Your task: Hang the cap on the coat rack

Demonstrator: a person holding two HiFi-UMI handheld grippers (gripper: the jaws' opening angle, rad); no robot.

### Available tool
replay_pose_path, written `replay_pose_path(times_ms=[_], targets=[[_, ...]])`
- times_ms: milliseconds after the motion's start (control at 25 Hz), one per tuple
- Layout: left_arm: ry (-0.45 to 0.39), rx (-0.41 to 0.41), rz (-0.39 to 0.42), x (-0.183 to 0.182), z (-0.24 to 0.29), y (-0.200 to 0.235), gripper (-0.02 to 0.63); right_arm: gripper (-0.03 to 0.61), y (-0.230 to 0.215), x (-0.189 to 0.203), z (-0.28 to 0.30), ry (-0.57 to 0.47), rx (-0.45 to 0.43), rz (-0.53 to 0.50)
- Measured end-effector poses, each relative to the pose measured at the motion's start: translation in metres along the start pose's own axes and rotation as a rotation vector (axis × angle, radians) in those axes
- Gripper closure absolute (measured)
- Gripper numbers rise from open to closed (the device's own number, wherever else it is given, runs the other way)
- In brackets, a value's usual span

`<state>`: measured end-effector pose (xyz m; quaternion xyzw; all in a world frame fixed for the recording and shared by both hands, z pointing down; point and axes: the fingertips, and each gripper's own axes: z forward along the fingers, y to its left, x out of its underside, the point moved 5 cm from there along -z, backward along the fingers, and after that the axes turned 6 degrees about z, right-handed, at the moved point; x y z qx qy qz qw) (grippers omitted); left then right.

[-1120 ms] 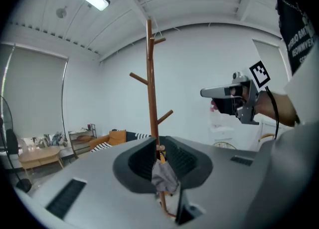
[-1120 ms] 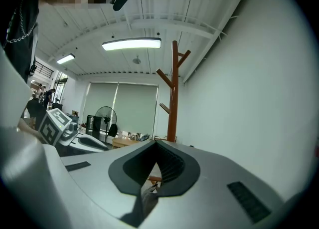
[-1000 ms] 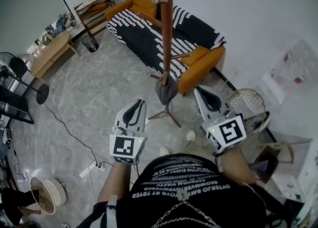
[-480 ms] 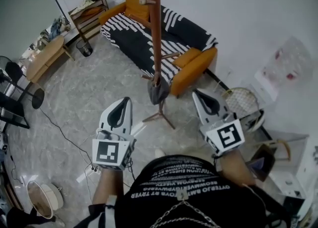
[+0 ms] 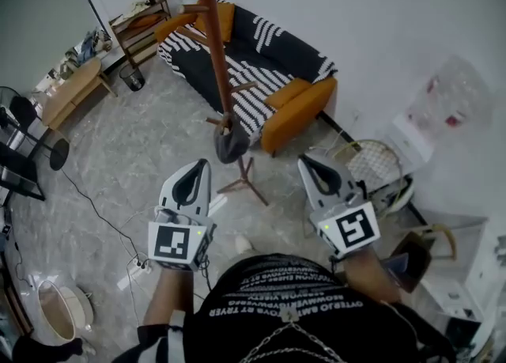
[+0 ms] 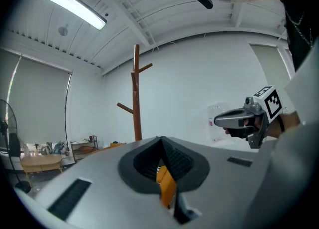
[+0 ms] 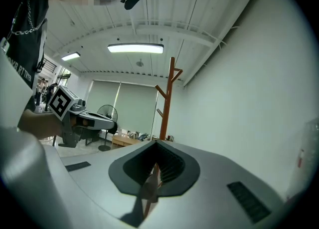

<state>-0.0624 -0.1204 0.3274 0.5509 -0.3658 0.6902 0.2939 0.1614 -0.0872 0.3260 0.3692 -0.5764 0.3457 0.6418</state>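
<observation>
A tall brown coat rack (image 5: pixel 213 53) stands in front of the sofa, and a grey cap (image 5: pixel 231 145) hangs low on it by a short peg. My left gripper (image 5: pixel 199 165) is held out to the left of the cap, apart from it, its jaws shut and empty. My right gripper (image 5: pixel 304 162) is held out to the right of the cap, also shut with nothing in it. The left gripper view shows its own shut jaws (image 6: pixel 160 140), the rack (image 6: pixel 135 98) and the right gripper (image 6: pixel 219 121). The right gripper view shows the rack (image 7: pixel 169 103) beyond its shut jaws (image 7: pixel 157 145).
An orange and black striped sofa (image 5: pixel 261 61) stands behind the rack. A wooden table (image 5: pixel 67 88), a shelf (image 5: pixel 142 17) and a bin (image 5: pixel 132 78) are at the far left. A cable with a power strip (image 5: pixel 130 262) lies on the floor, with a round basket (image 5: pixel 59 314) nearby.
The rack and cap now sit further left in the head view. Both grippers have shifted left in the picture, and the right one is further from the cap.
</observation>
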Motion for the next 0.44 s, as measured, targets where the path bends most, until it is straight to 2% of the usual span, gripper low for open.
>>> replay_pose_path(times_ms=[240, 440], targets=[[-0.023, 0.011, -0.027, -0.003, -0.007, -0.059, 0.611, 0.575, -0.014, 0.015, -0.042, 0.006, -0.016, 0.048], [0.027, -0.011, -0.028, -0.004, -0.031, -0.086, 0.611, 0.575, -0.020, 0.013, -0.071, -0.029, -0.020, 0.079]])
